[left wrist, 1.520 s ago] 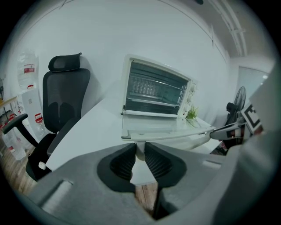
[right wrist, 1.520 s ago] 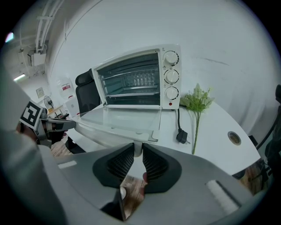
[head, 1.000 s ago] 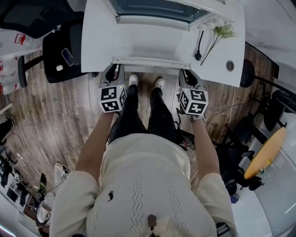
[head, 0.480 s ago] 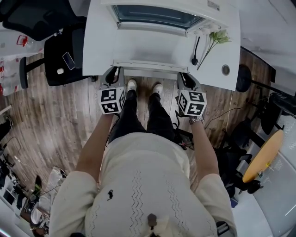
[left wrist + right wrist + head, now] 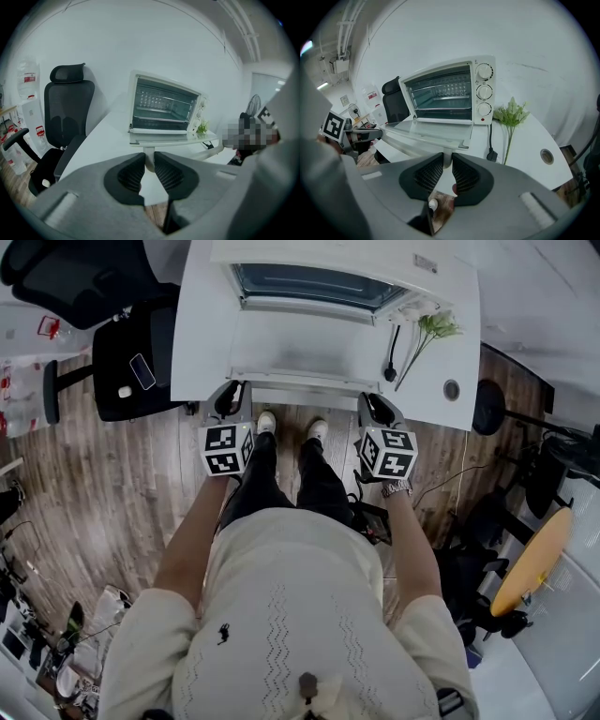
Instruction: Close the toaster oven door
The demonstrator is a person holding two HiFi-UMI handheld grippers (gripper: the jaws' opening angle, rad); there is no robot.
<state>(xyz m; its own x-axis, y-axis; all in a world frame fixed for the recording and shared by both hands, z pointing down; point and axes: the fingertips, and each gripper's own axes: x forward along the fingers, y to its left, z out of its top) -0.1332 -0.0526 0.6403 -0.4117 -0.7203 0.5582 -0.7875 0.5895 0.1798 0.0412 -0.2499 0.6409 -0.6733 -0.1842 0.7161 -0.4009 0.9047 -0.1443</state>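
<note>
The white toaster oven [image 5: 450,93] stands at the back of the white table [image 5: 202,324], its glass door [image 5: 426,131] dropped flat in front of it. Right of the oven lie a green plant sprig [image 5: 511,115] and a black power cord [image 5: 490,140]. To its left is a black office chair [image 5: 68,108]. Only the right gripper view shows the oven's three knobs [image 5: 484,89]. The left gripper [image 5: 232,388] and right gripper [image 5: 371,399] each seem clenched on the door's white bar handle [image 5: 300,381], above the wood-plank floor [image 5: 122,484]
</note>
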